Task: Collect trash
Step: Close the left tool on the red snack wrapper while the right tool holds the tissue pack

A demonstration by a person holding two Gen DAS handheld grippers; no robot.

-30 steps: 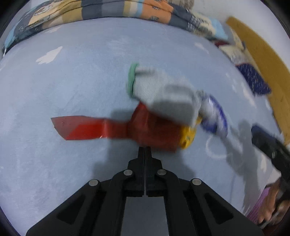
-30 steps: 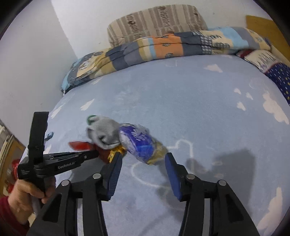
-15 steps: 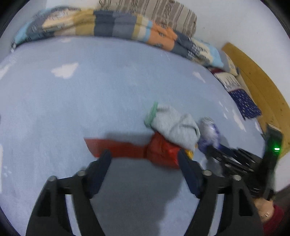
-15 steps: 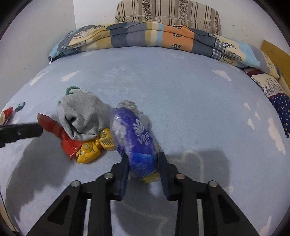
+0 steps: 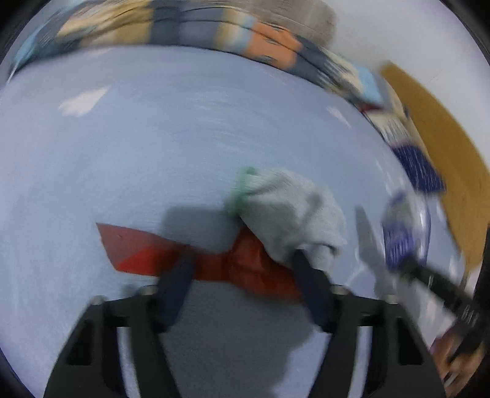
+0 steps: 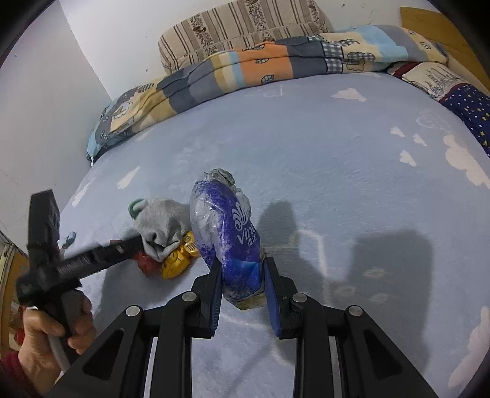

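A home bedroom was shown: a bed was covered by a pale blue cloud-printed sheet (image 6: 306, 147), with a patchwork quilt (image 6: 245, 70) and striped pillow (image 6: 242, 27) piled against the white wall (image 6: 61, 76).

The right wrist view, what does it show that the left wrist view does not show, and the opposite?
Only the right wrist view shows the yellow toy car beside the sock, the striped pillow, and the hand holding the left claw.

Only the left wrist view shows the whole red wrapper lying flat, with the left claw's fingers on either side of it.

Both show the grey sock, the blue tissue pack pinched in the right claw, and the light blue bedsheet.
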